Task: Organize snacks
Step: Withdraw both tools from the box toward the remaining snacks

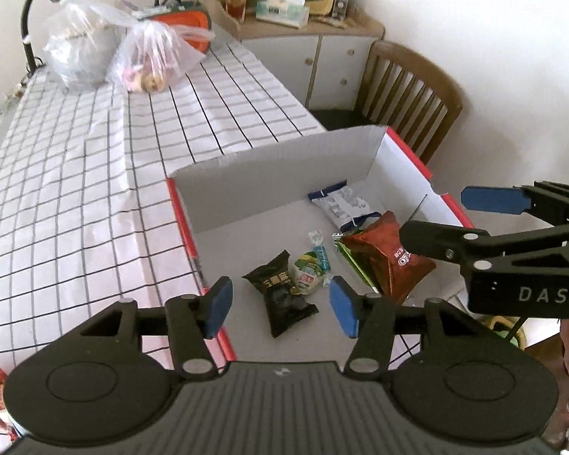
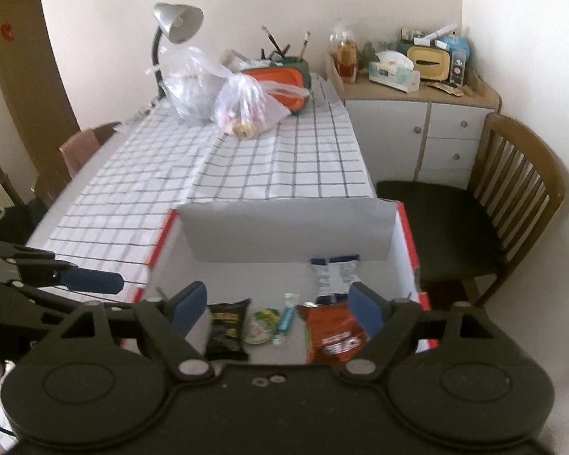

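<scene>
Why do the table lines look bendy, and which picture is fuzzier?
Left wrist view: the fisheye lens bows the checked tablecloth lines; the snacks in the box look fairly sharp. Right wrist view: fuzzier, with the black snack packet and red packet smeared, and the corners go dark.

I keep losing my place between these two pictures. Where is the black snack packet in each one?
Left wrist view: the black snack packet lies on the box floor, low in the middle, between the blue gripper fingers.
Right wrist view: the same packet sits low and left of middle, just right of the left blue finger.
Shared landmark: the small round green and white snack lies right beside it in both.
</scene>
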Action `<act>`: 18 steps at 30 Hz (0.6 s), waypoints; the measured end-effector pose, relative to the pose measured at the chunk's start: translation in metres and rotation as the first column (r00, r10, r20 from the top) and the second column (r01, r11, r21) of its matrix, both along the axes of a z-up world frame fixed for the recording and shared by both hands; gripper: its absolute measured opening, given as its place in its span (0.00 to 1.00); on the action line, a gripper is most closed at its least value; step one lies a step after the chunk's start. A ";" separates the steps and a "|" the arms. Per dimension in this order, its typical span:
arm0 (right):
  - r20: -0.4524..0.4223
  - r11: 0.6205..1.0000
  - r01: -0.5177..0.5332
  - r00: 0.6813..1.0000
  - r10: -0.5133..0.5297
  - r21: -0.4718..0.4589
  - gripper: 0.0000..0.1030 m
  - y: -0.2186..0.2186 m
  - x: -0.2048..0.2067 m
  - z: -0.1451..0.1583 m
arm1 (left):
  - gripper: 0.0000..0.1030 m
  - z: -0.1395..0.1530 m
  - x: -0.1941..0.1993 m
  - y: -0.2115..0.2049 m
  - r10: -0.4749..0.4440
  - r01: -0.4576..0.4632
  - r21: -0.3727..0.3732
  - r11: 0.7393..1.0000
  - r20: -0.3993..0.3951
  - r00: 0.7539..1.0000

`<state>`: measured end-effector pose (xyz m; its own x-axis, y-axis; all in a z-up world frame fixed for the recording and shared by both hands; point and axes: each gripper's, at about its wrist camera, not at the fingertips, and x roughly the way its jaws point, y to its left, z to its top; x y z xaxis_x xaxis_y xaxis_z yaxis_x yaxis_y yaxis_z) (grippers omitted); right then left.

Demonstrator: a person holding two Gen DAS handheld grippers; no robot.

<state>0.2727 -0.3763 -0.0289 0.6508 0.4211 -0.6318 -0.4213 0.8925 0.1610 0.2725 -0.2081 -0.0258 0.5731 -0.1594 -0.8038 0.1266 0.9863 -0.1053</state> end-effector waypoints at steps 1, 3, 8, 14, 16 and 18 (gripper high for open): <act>0.009 1.000 -0.001 1.000 0.001 0.007 0.80 0.002 -0.006 0.002 | 0.57 0.003 -0.005 0.004 0.001 -0.001 -0.003 1.000 0.012 1.000; 0.025 1.000 -0.003 1.000 0.002 0.022 0.82 0.006 -0.017 0.005 | 0.59 0.007 -0.016 0.013 0.001 -0.001 -0.008 1.000 0.037 0.999; 0.041 0.998 -0.013 0.999 0.011 0.068 0.90 0.022 -0.042 0.009 | 0.60 0.014 -0.044 0.038 0.020 -0.018 -0.021 1.000 0.071 0.997; 0.044 0.994 -0.038 0.998 0.033 0.104 0.90 0.049 -0.070 0.008 | 0.67 0.015 -0.078 0.076 0.053 -0.052 -0.007 0.999 0.115 0.992; 0.042 0.992 -0.050 0.998 0.046 0.112 0.91 0.060 -0.078 0.006 | 0.67 0.014 -0.087 0.089 0.064 -0.064 -0.007 0.998 0.116 0.991; 0.041 0.991 -0.062 0.997 0.058 0.115 0.91 0.073 -0.086 0.004 | 0.68 0.012 -0.096 0.103 0.075 -0.074 -0.013 0.997 0.114 0.991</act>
